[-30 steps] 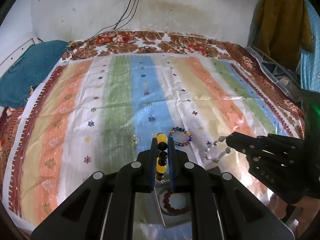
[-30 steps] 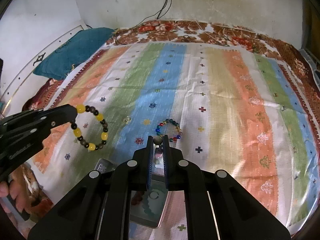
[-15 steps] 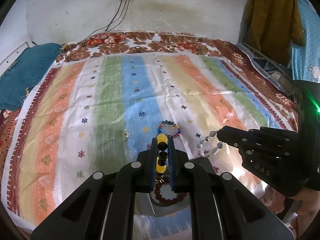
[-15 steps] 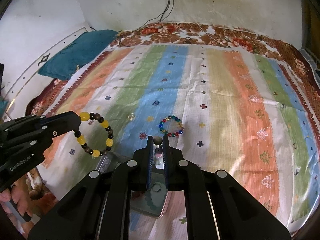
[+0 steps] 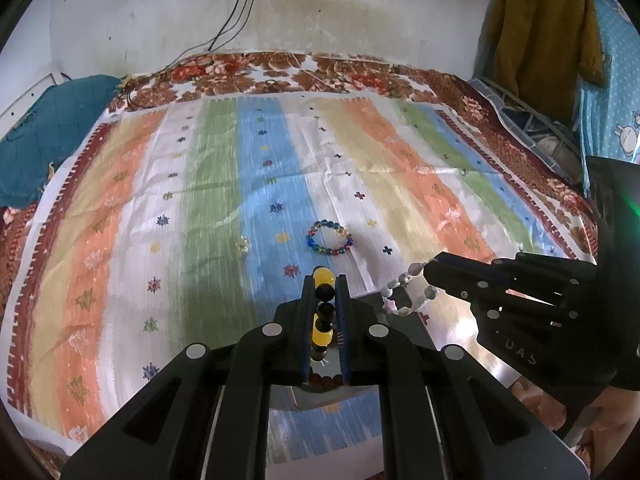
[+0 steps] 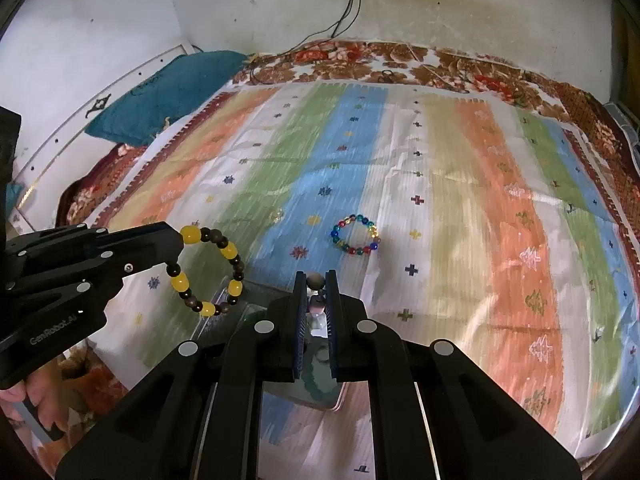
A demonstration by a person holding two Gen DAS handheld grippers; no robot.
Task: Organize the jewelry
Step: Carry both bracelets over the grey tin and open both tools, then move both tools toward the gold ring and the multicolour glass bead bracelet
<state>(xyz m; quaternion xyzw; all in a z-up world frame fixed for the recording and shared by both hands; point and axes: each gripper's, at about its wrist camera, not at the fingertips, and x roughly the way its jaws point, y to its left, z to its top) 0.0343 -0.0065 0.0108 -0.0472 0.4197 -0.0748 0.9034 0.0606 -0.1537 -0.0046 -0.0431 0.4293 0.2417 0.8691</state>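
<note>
From the left wrist view, the left gripper [image 5: 325, 280] is clenched on the yellow-and-dark bead bracelet [image 5: 323, 312], its beads stacked between the 2 fingers. Below the fingers lies a shiny tray [image 5: 328, 396] near the striped bedspread's [image 5: 208, 184] near edge, with a dark red bracelet [image 5: 325, 379] in it. A multicolored bead bracelet [image 5: 329, 238] lies flat on the blue stripe toward the middle of the bedspread; a small clear ring-like piece [image 5: 242, 245] sits apart on the green stripe. On the right, the right gripper [image 5: 430, 276] grasps a pale bead bracelet [image 5: 404, 296], which hangs over the tray's far edge.

From the right wrist view, the right gripper [image 6: 316, 280] is clamped on the pale bead bracelet [image 6: 316, 292]. The left gripper [image 6: 178, 242] holds the yellow-and-dark bead bracelet [image 6: 208, 270] dangling open as a loop. The multicolored bead bracelet [image 6: 355, 234] rests beyond.
</note>
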